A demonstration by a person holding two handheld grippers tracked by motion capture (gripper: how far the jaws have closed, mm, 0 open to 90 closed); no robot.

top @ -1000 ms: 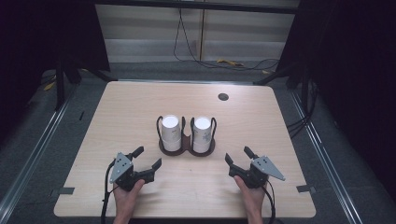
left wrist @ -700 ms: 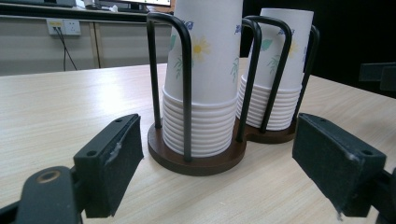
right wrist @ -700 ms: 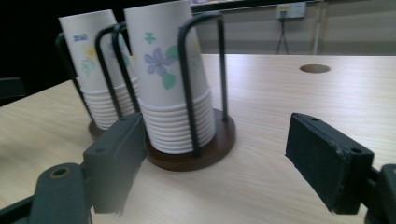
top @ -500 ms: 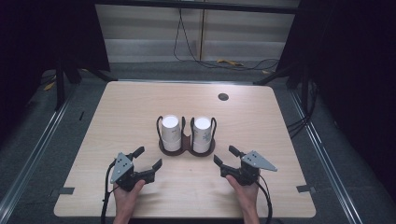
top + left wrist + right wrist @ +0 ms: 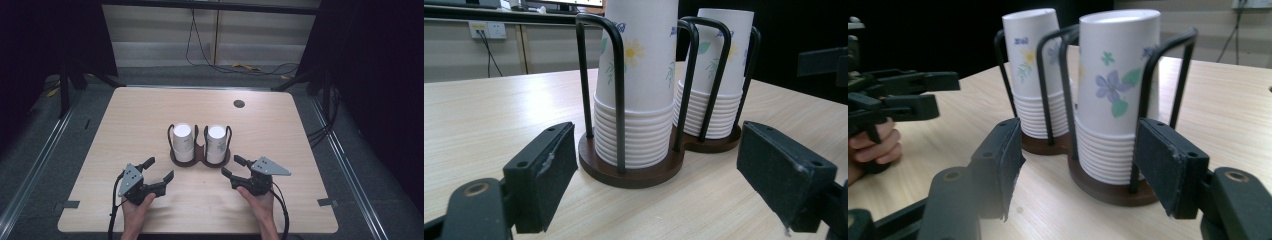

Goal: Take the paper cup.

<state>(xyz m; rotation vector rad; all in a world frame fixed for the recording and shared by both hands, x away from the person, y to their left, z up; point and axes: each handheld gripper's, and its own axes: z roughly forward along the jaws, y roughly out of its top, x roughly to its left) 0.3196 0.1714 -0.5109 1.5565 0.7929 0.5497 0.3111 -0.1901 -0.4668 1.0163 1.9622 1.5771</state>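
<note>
Two stacks of upside-down flowered paper cups, left (image 5: 183, 142) and right (image 5: 216, 144), stand in a black wire holder on a brown base (image 5: 200, 161) at mid-table. My left gripper (image 5: 160, 168) is open in front of the holder to the left, and the near stack (image 5: 639, 75) stands beyond its pads (image 5: 549, 170). My right gripper (image 5: 230, 165) sits just right of the base. Its jaws have just been closing and now stand narrow, with nothing between them. The right stack (image 5: 1115, 90) rises just past its pads (image 5: 1168, 170).
The wooden table (image 5: 140, 120) has a round dark grommet (image 5: 239, 104) near its back edge. Dark floor with rails and cables surrounds it. Tape marks sit by the front corners. A hand holds the left gripper (image 5: 945, 94), seen at the left of the right gripper view.
My right gripper has moved left and forward to the holder's base, and its jaws have narrowed. The left gripper and the cups have not moved.
</note>
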